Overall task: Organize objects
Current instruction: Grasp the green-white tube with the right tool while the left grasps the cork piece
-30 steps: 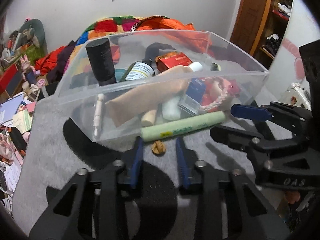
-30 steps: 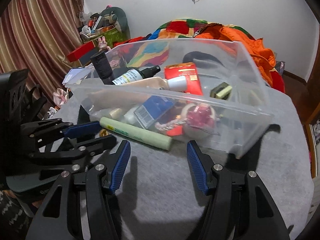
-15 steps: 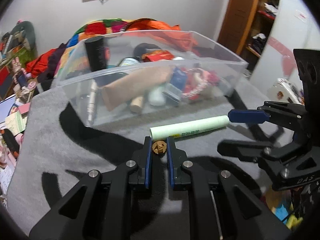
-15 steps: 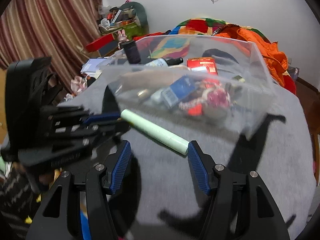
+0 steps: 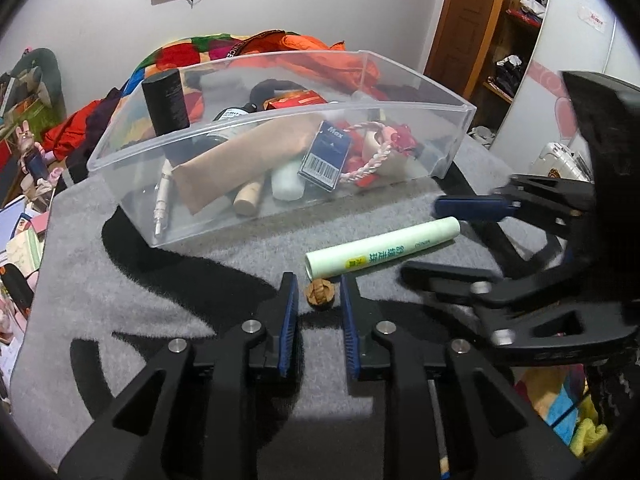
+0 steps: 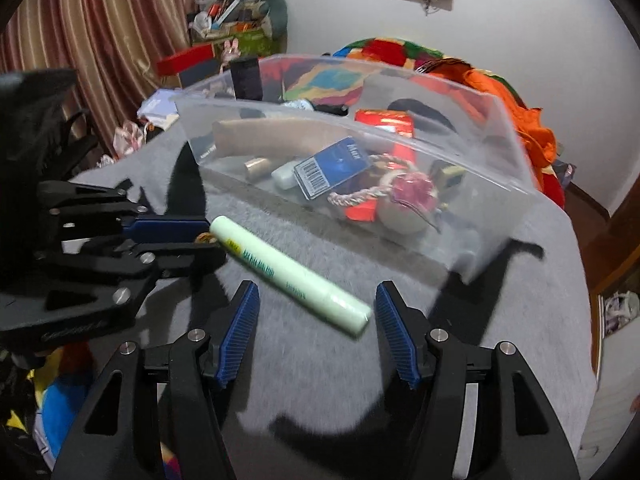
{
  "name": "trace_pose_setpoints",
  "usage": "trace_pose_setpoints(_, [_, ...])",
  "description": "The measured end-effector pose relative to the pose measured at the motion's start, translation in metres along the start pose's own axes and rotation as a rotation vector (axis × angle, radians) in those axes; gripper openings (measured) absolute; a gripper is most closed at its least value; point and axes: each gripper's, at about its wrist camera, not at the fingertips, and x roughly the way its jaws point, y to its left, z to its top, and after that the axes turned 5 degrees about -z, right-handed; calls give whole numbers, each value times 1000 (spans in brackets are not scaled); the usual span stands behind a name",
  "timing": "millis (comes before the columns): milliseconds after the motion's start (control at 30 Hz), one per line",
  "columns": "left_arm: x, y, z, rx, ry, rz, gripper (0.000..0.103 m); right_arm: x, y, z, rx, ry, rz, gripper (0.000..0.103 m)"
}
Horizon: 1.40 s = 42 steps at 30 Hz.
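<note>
1. Nut (image 5: 319,294): small, brown, ridged, on the grey mat between my left claw's pads, untouched.
2. Tube (image 5: 382,253): pale green, capped, lying flat just beyond it.
3. Bin (image 5: 440,94): clear, crowded with toiletries.

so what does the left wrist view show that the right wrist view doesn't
Only the left wrist view shows the wooden shelves and the small brown nut clearly, loose between the left hand-held gripper as its jaws open. Only the right wrist view shows the striped curtain. Both show the clear bin, the pale green tube lying on the grey cloth, and the open right hand-held gripper.
</note>
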Motion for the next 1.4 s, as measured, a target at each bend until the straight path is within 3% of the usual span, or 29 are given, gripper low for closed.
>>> trace_pose_setpoints(167, [3,-1,1,17,-15,17,23,9,0,8,-16,6,31,55])
trace_pose_setpoints(333, [-1,0,-3,6,-34,36,21,2,4,1,-37,-14,49,39])
trace_pose_setpoints(433, [-5,4,-5,-17,-34,24,13,-4,4,-6,-22,-8,101,17])
trace_pose_setpoints(467, [-6,5,-5,-21,-36,22,13,-8,3,-9,-11,-4,123,15])
trace_pose_setpoints(567, [-8,3,-8,-15,-37,26,13,-16,7,-16,-16,6,157,15])
trace_pose_setpoints(700, [-8,1,-9,-6,-39,40,13,-19,13,-12,-33,-1,116,18])
trace_pose_setpoints(767, [-9,0,-10,-12,-41,40,13,-15,16,-7,-31,-4,101,24])
trace_pose_setpoints(933, [-17,1,-12,-26,-51,41,13,4,20,5,-18,-2,64,25])
trace_pose_setpoints(1033, [-22,2,-13,-34,-61,45,13,3,21,6,-19,-18,51,14])
trace_pose_setpoints(1400, [-51,-8,3,-24,-154,42,13,-42,5,3,75,-130,58,14])
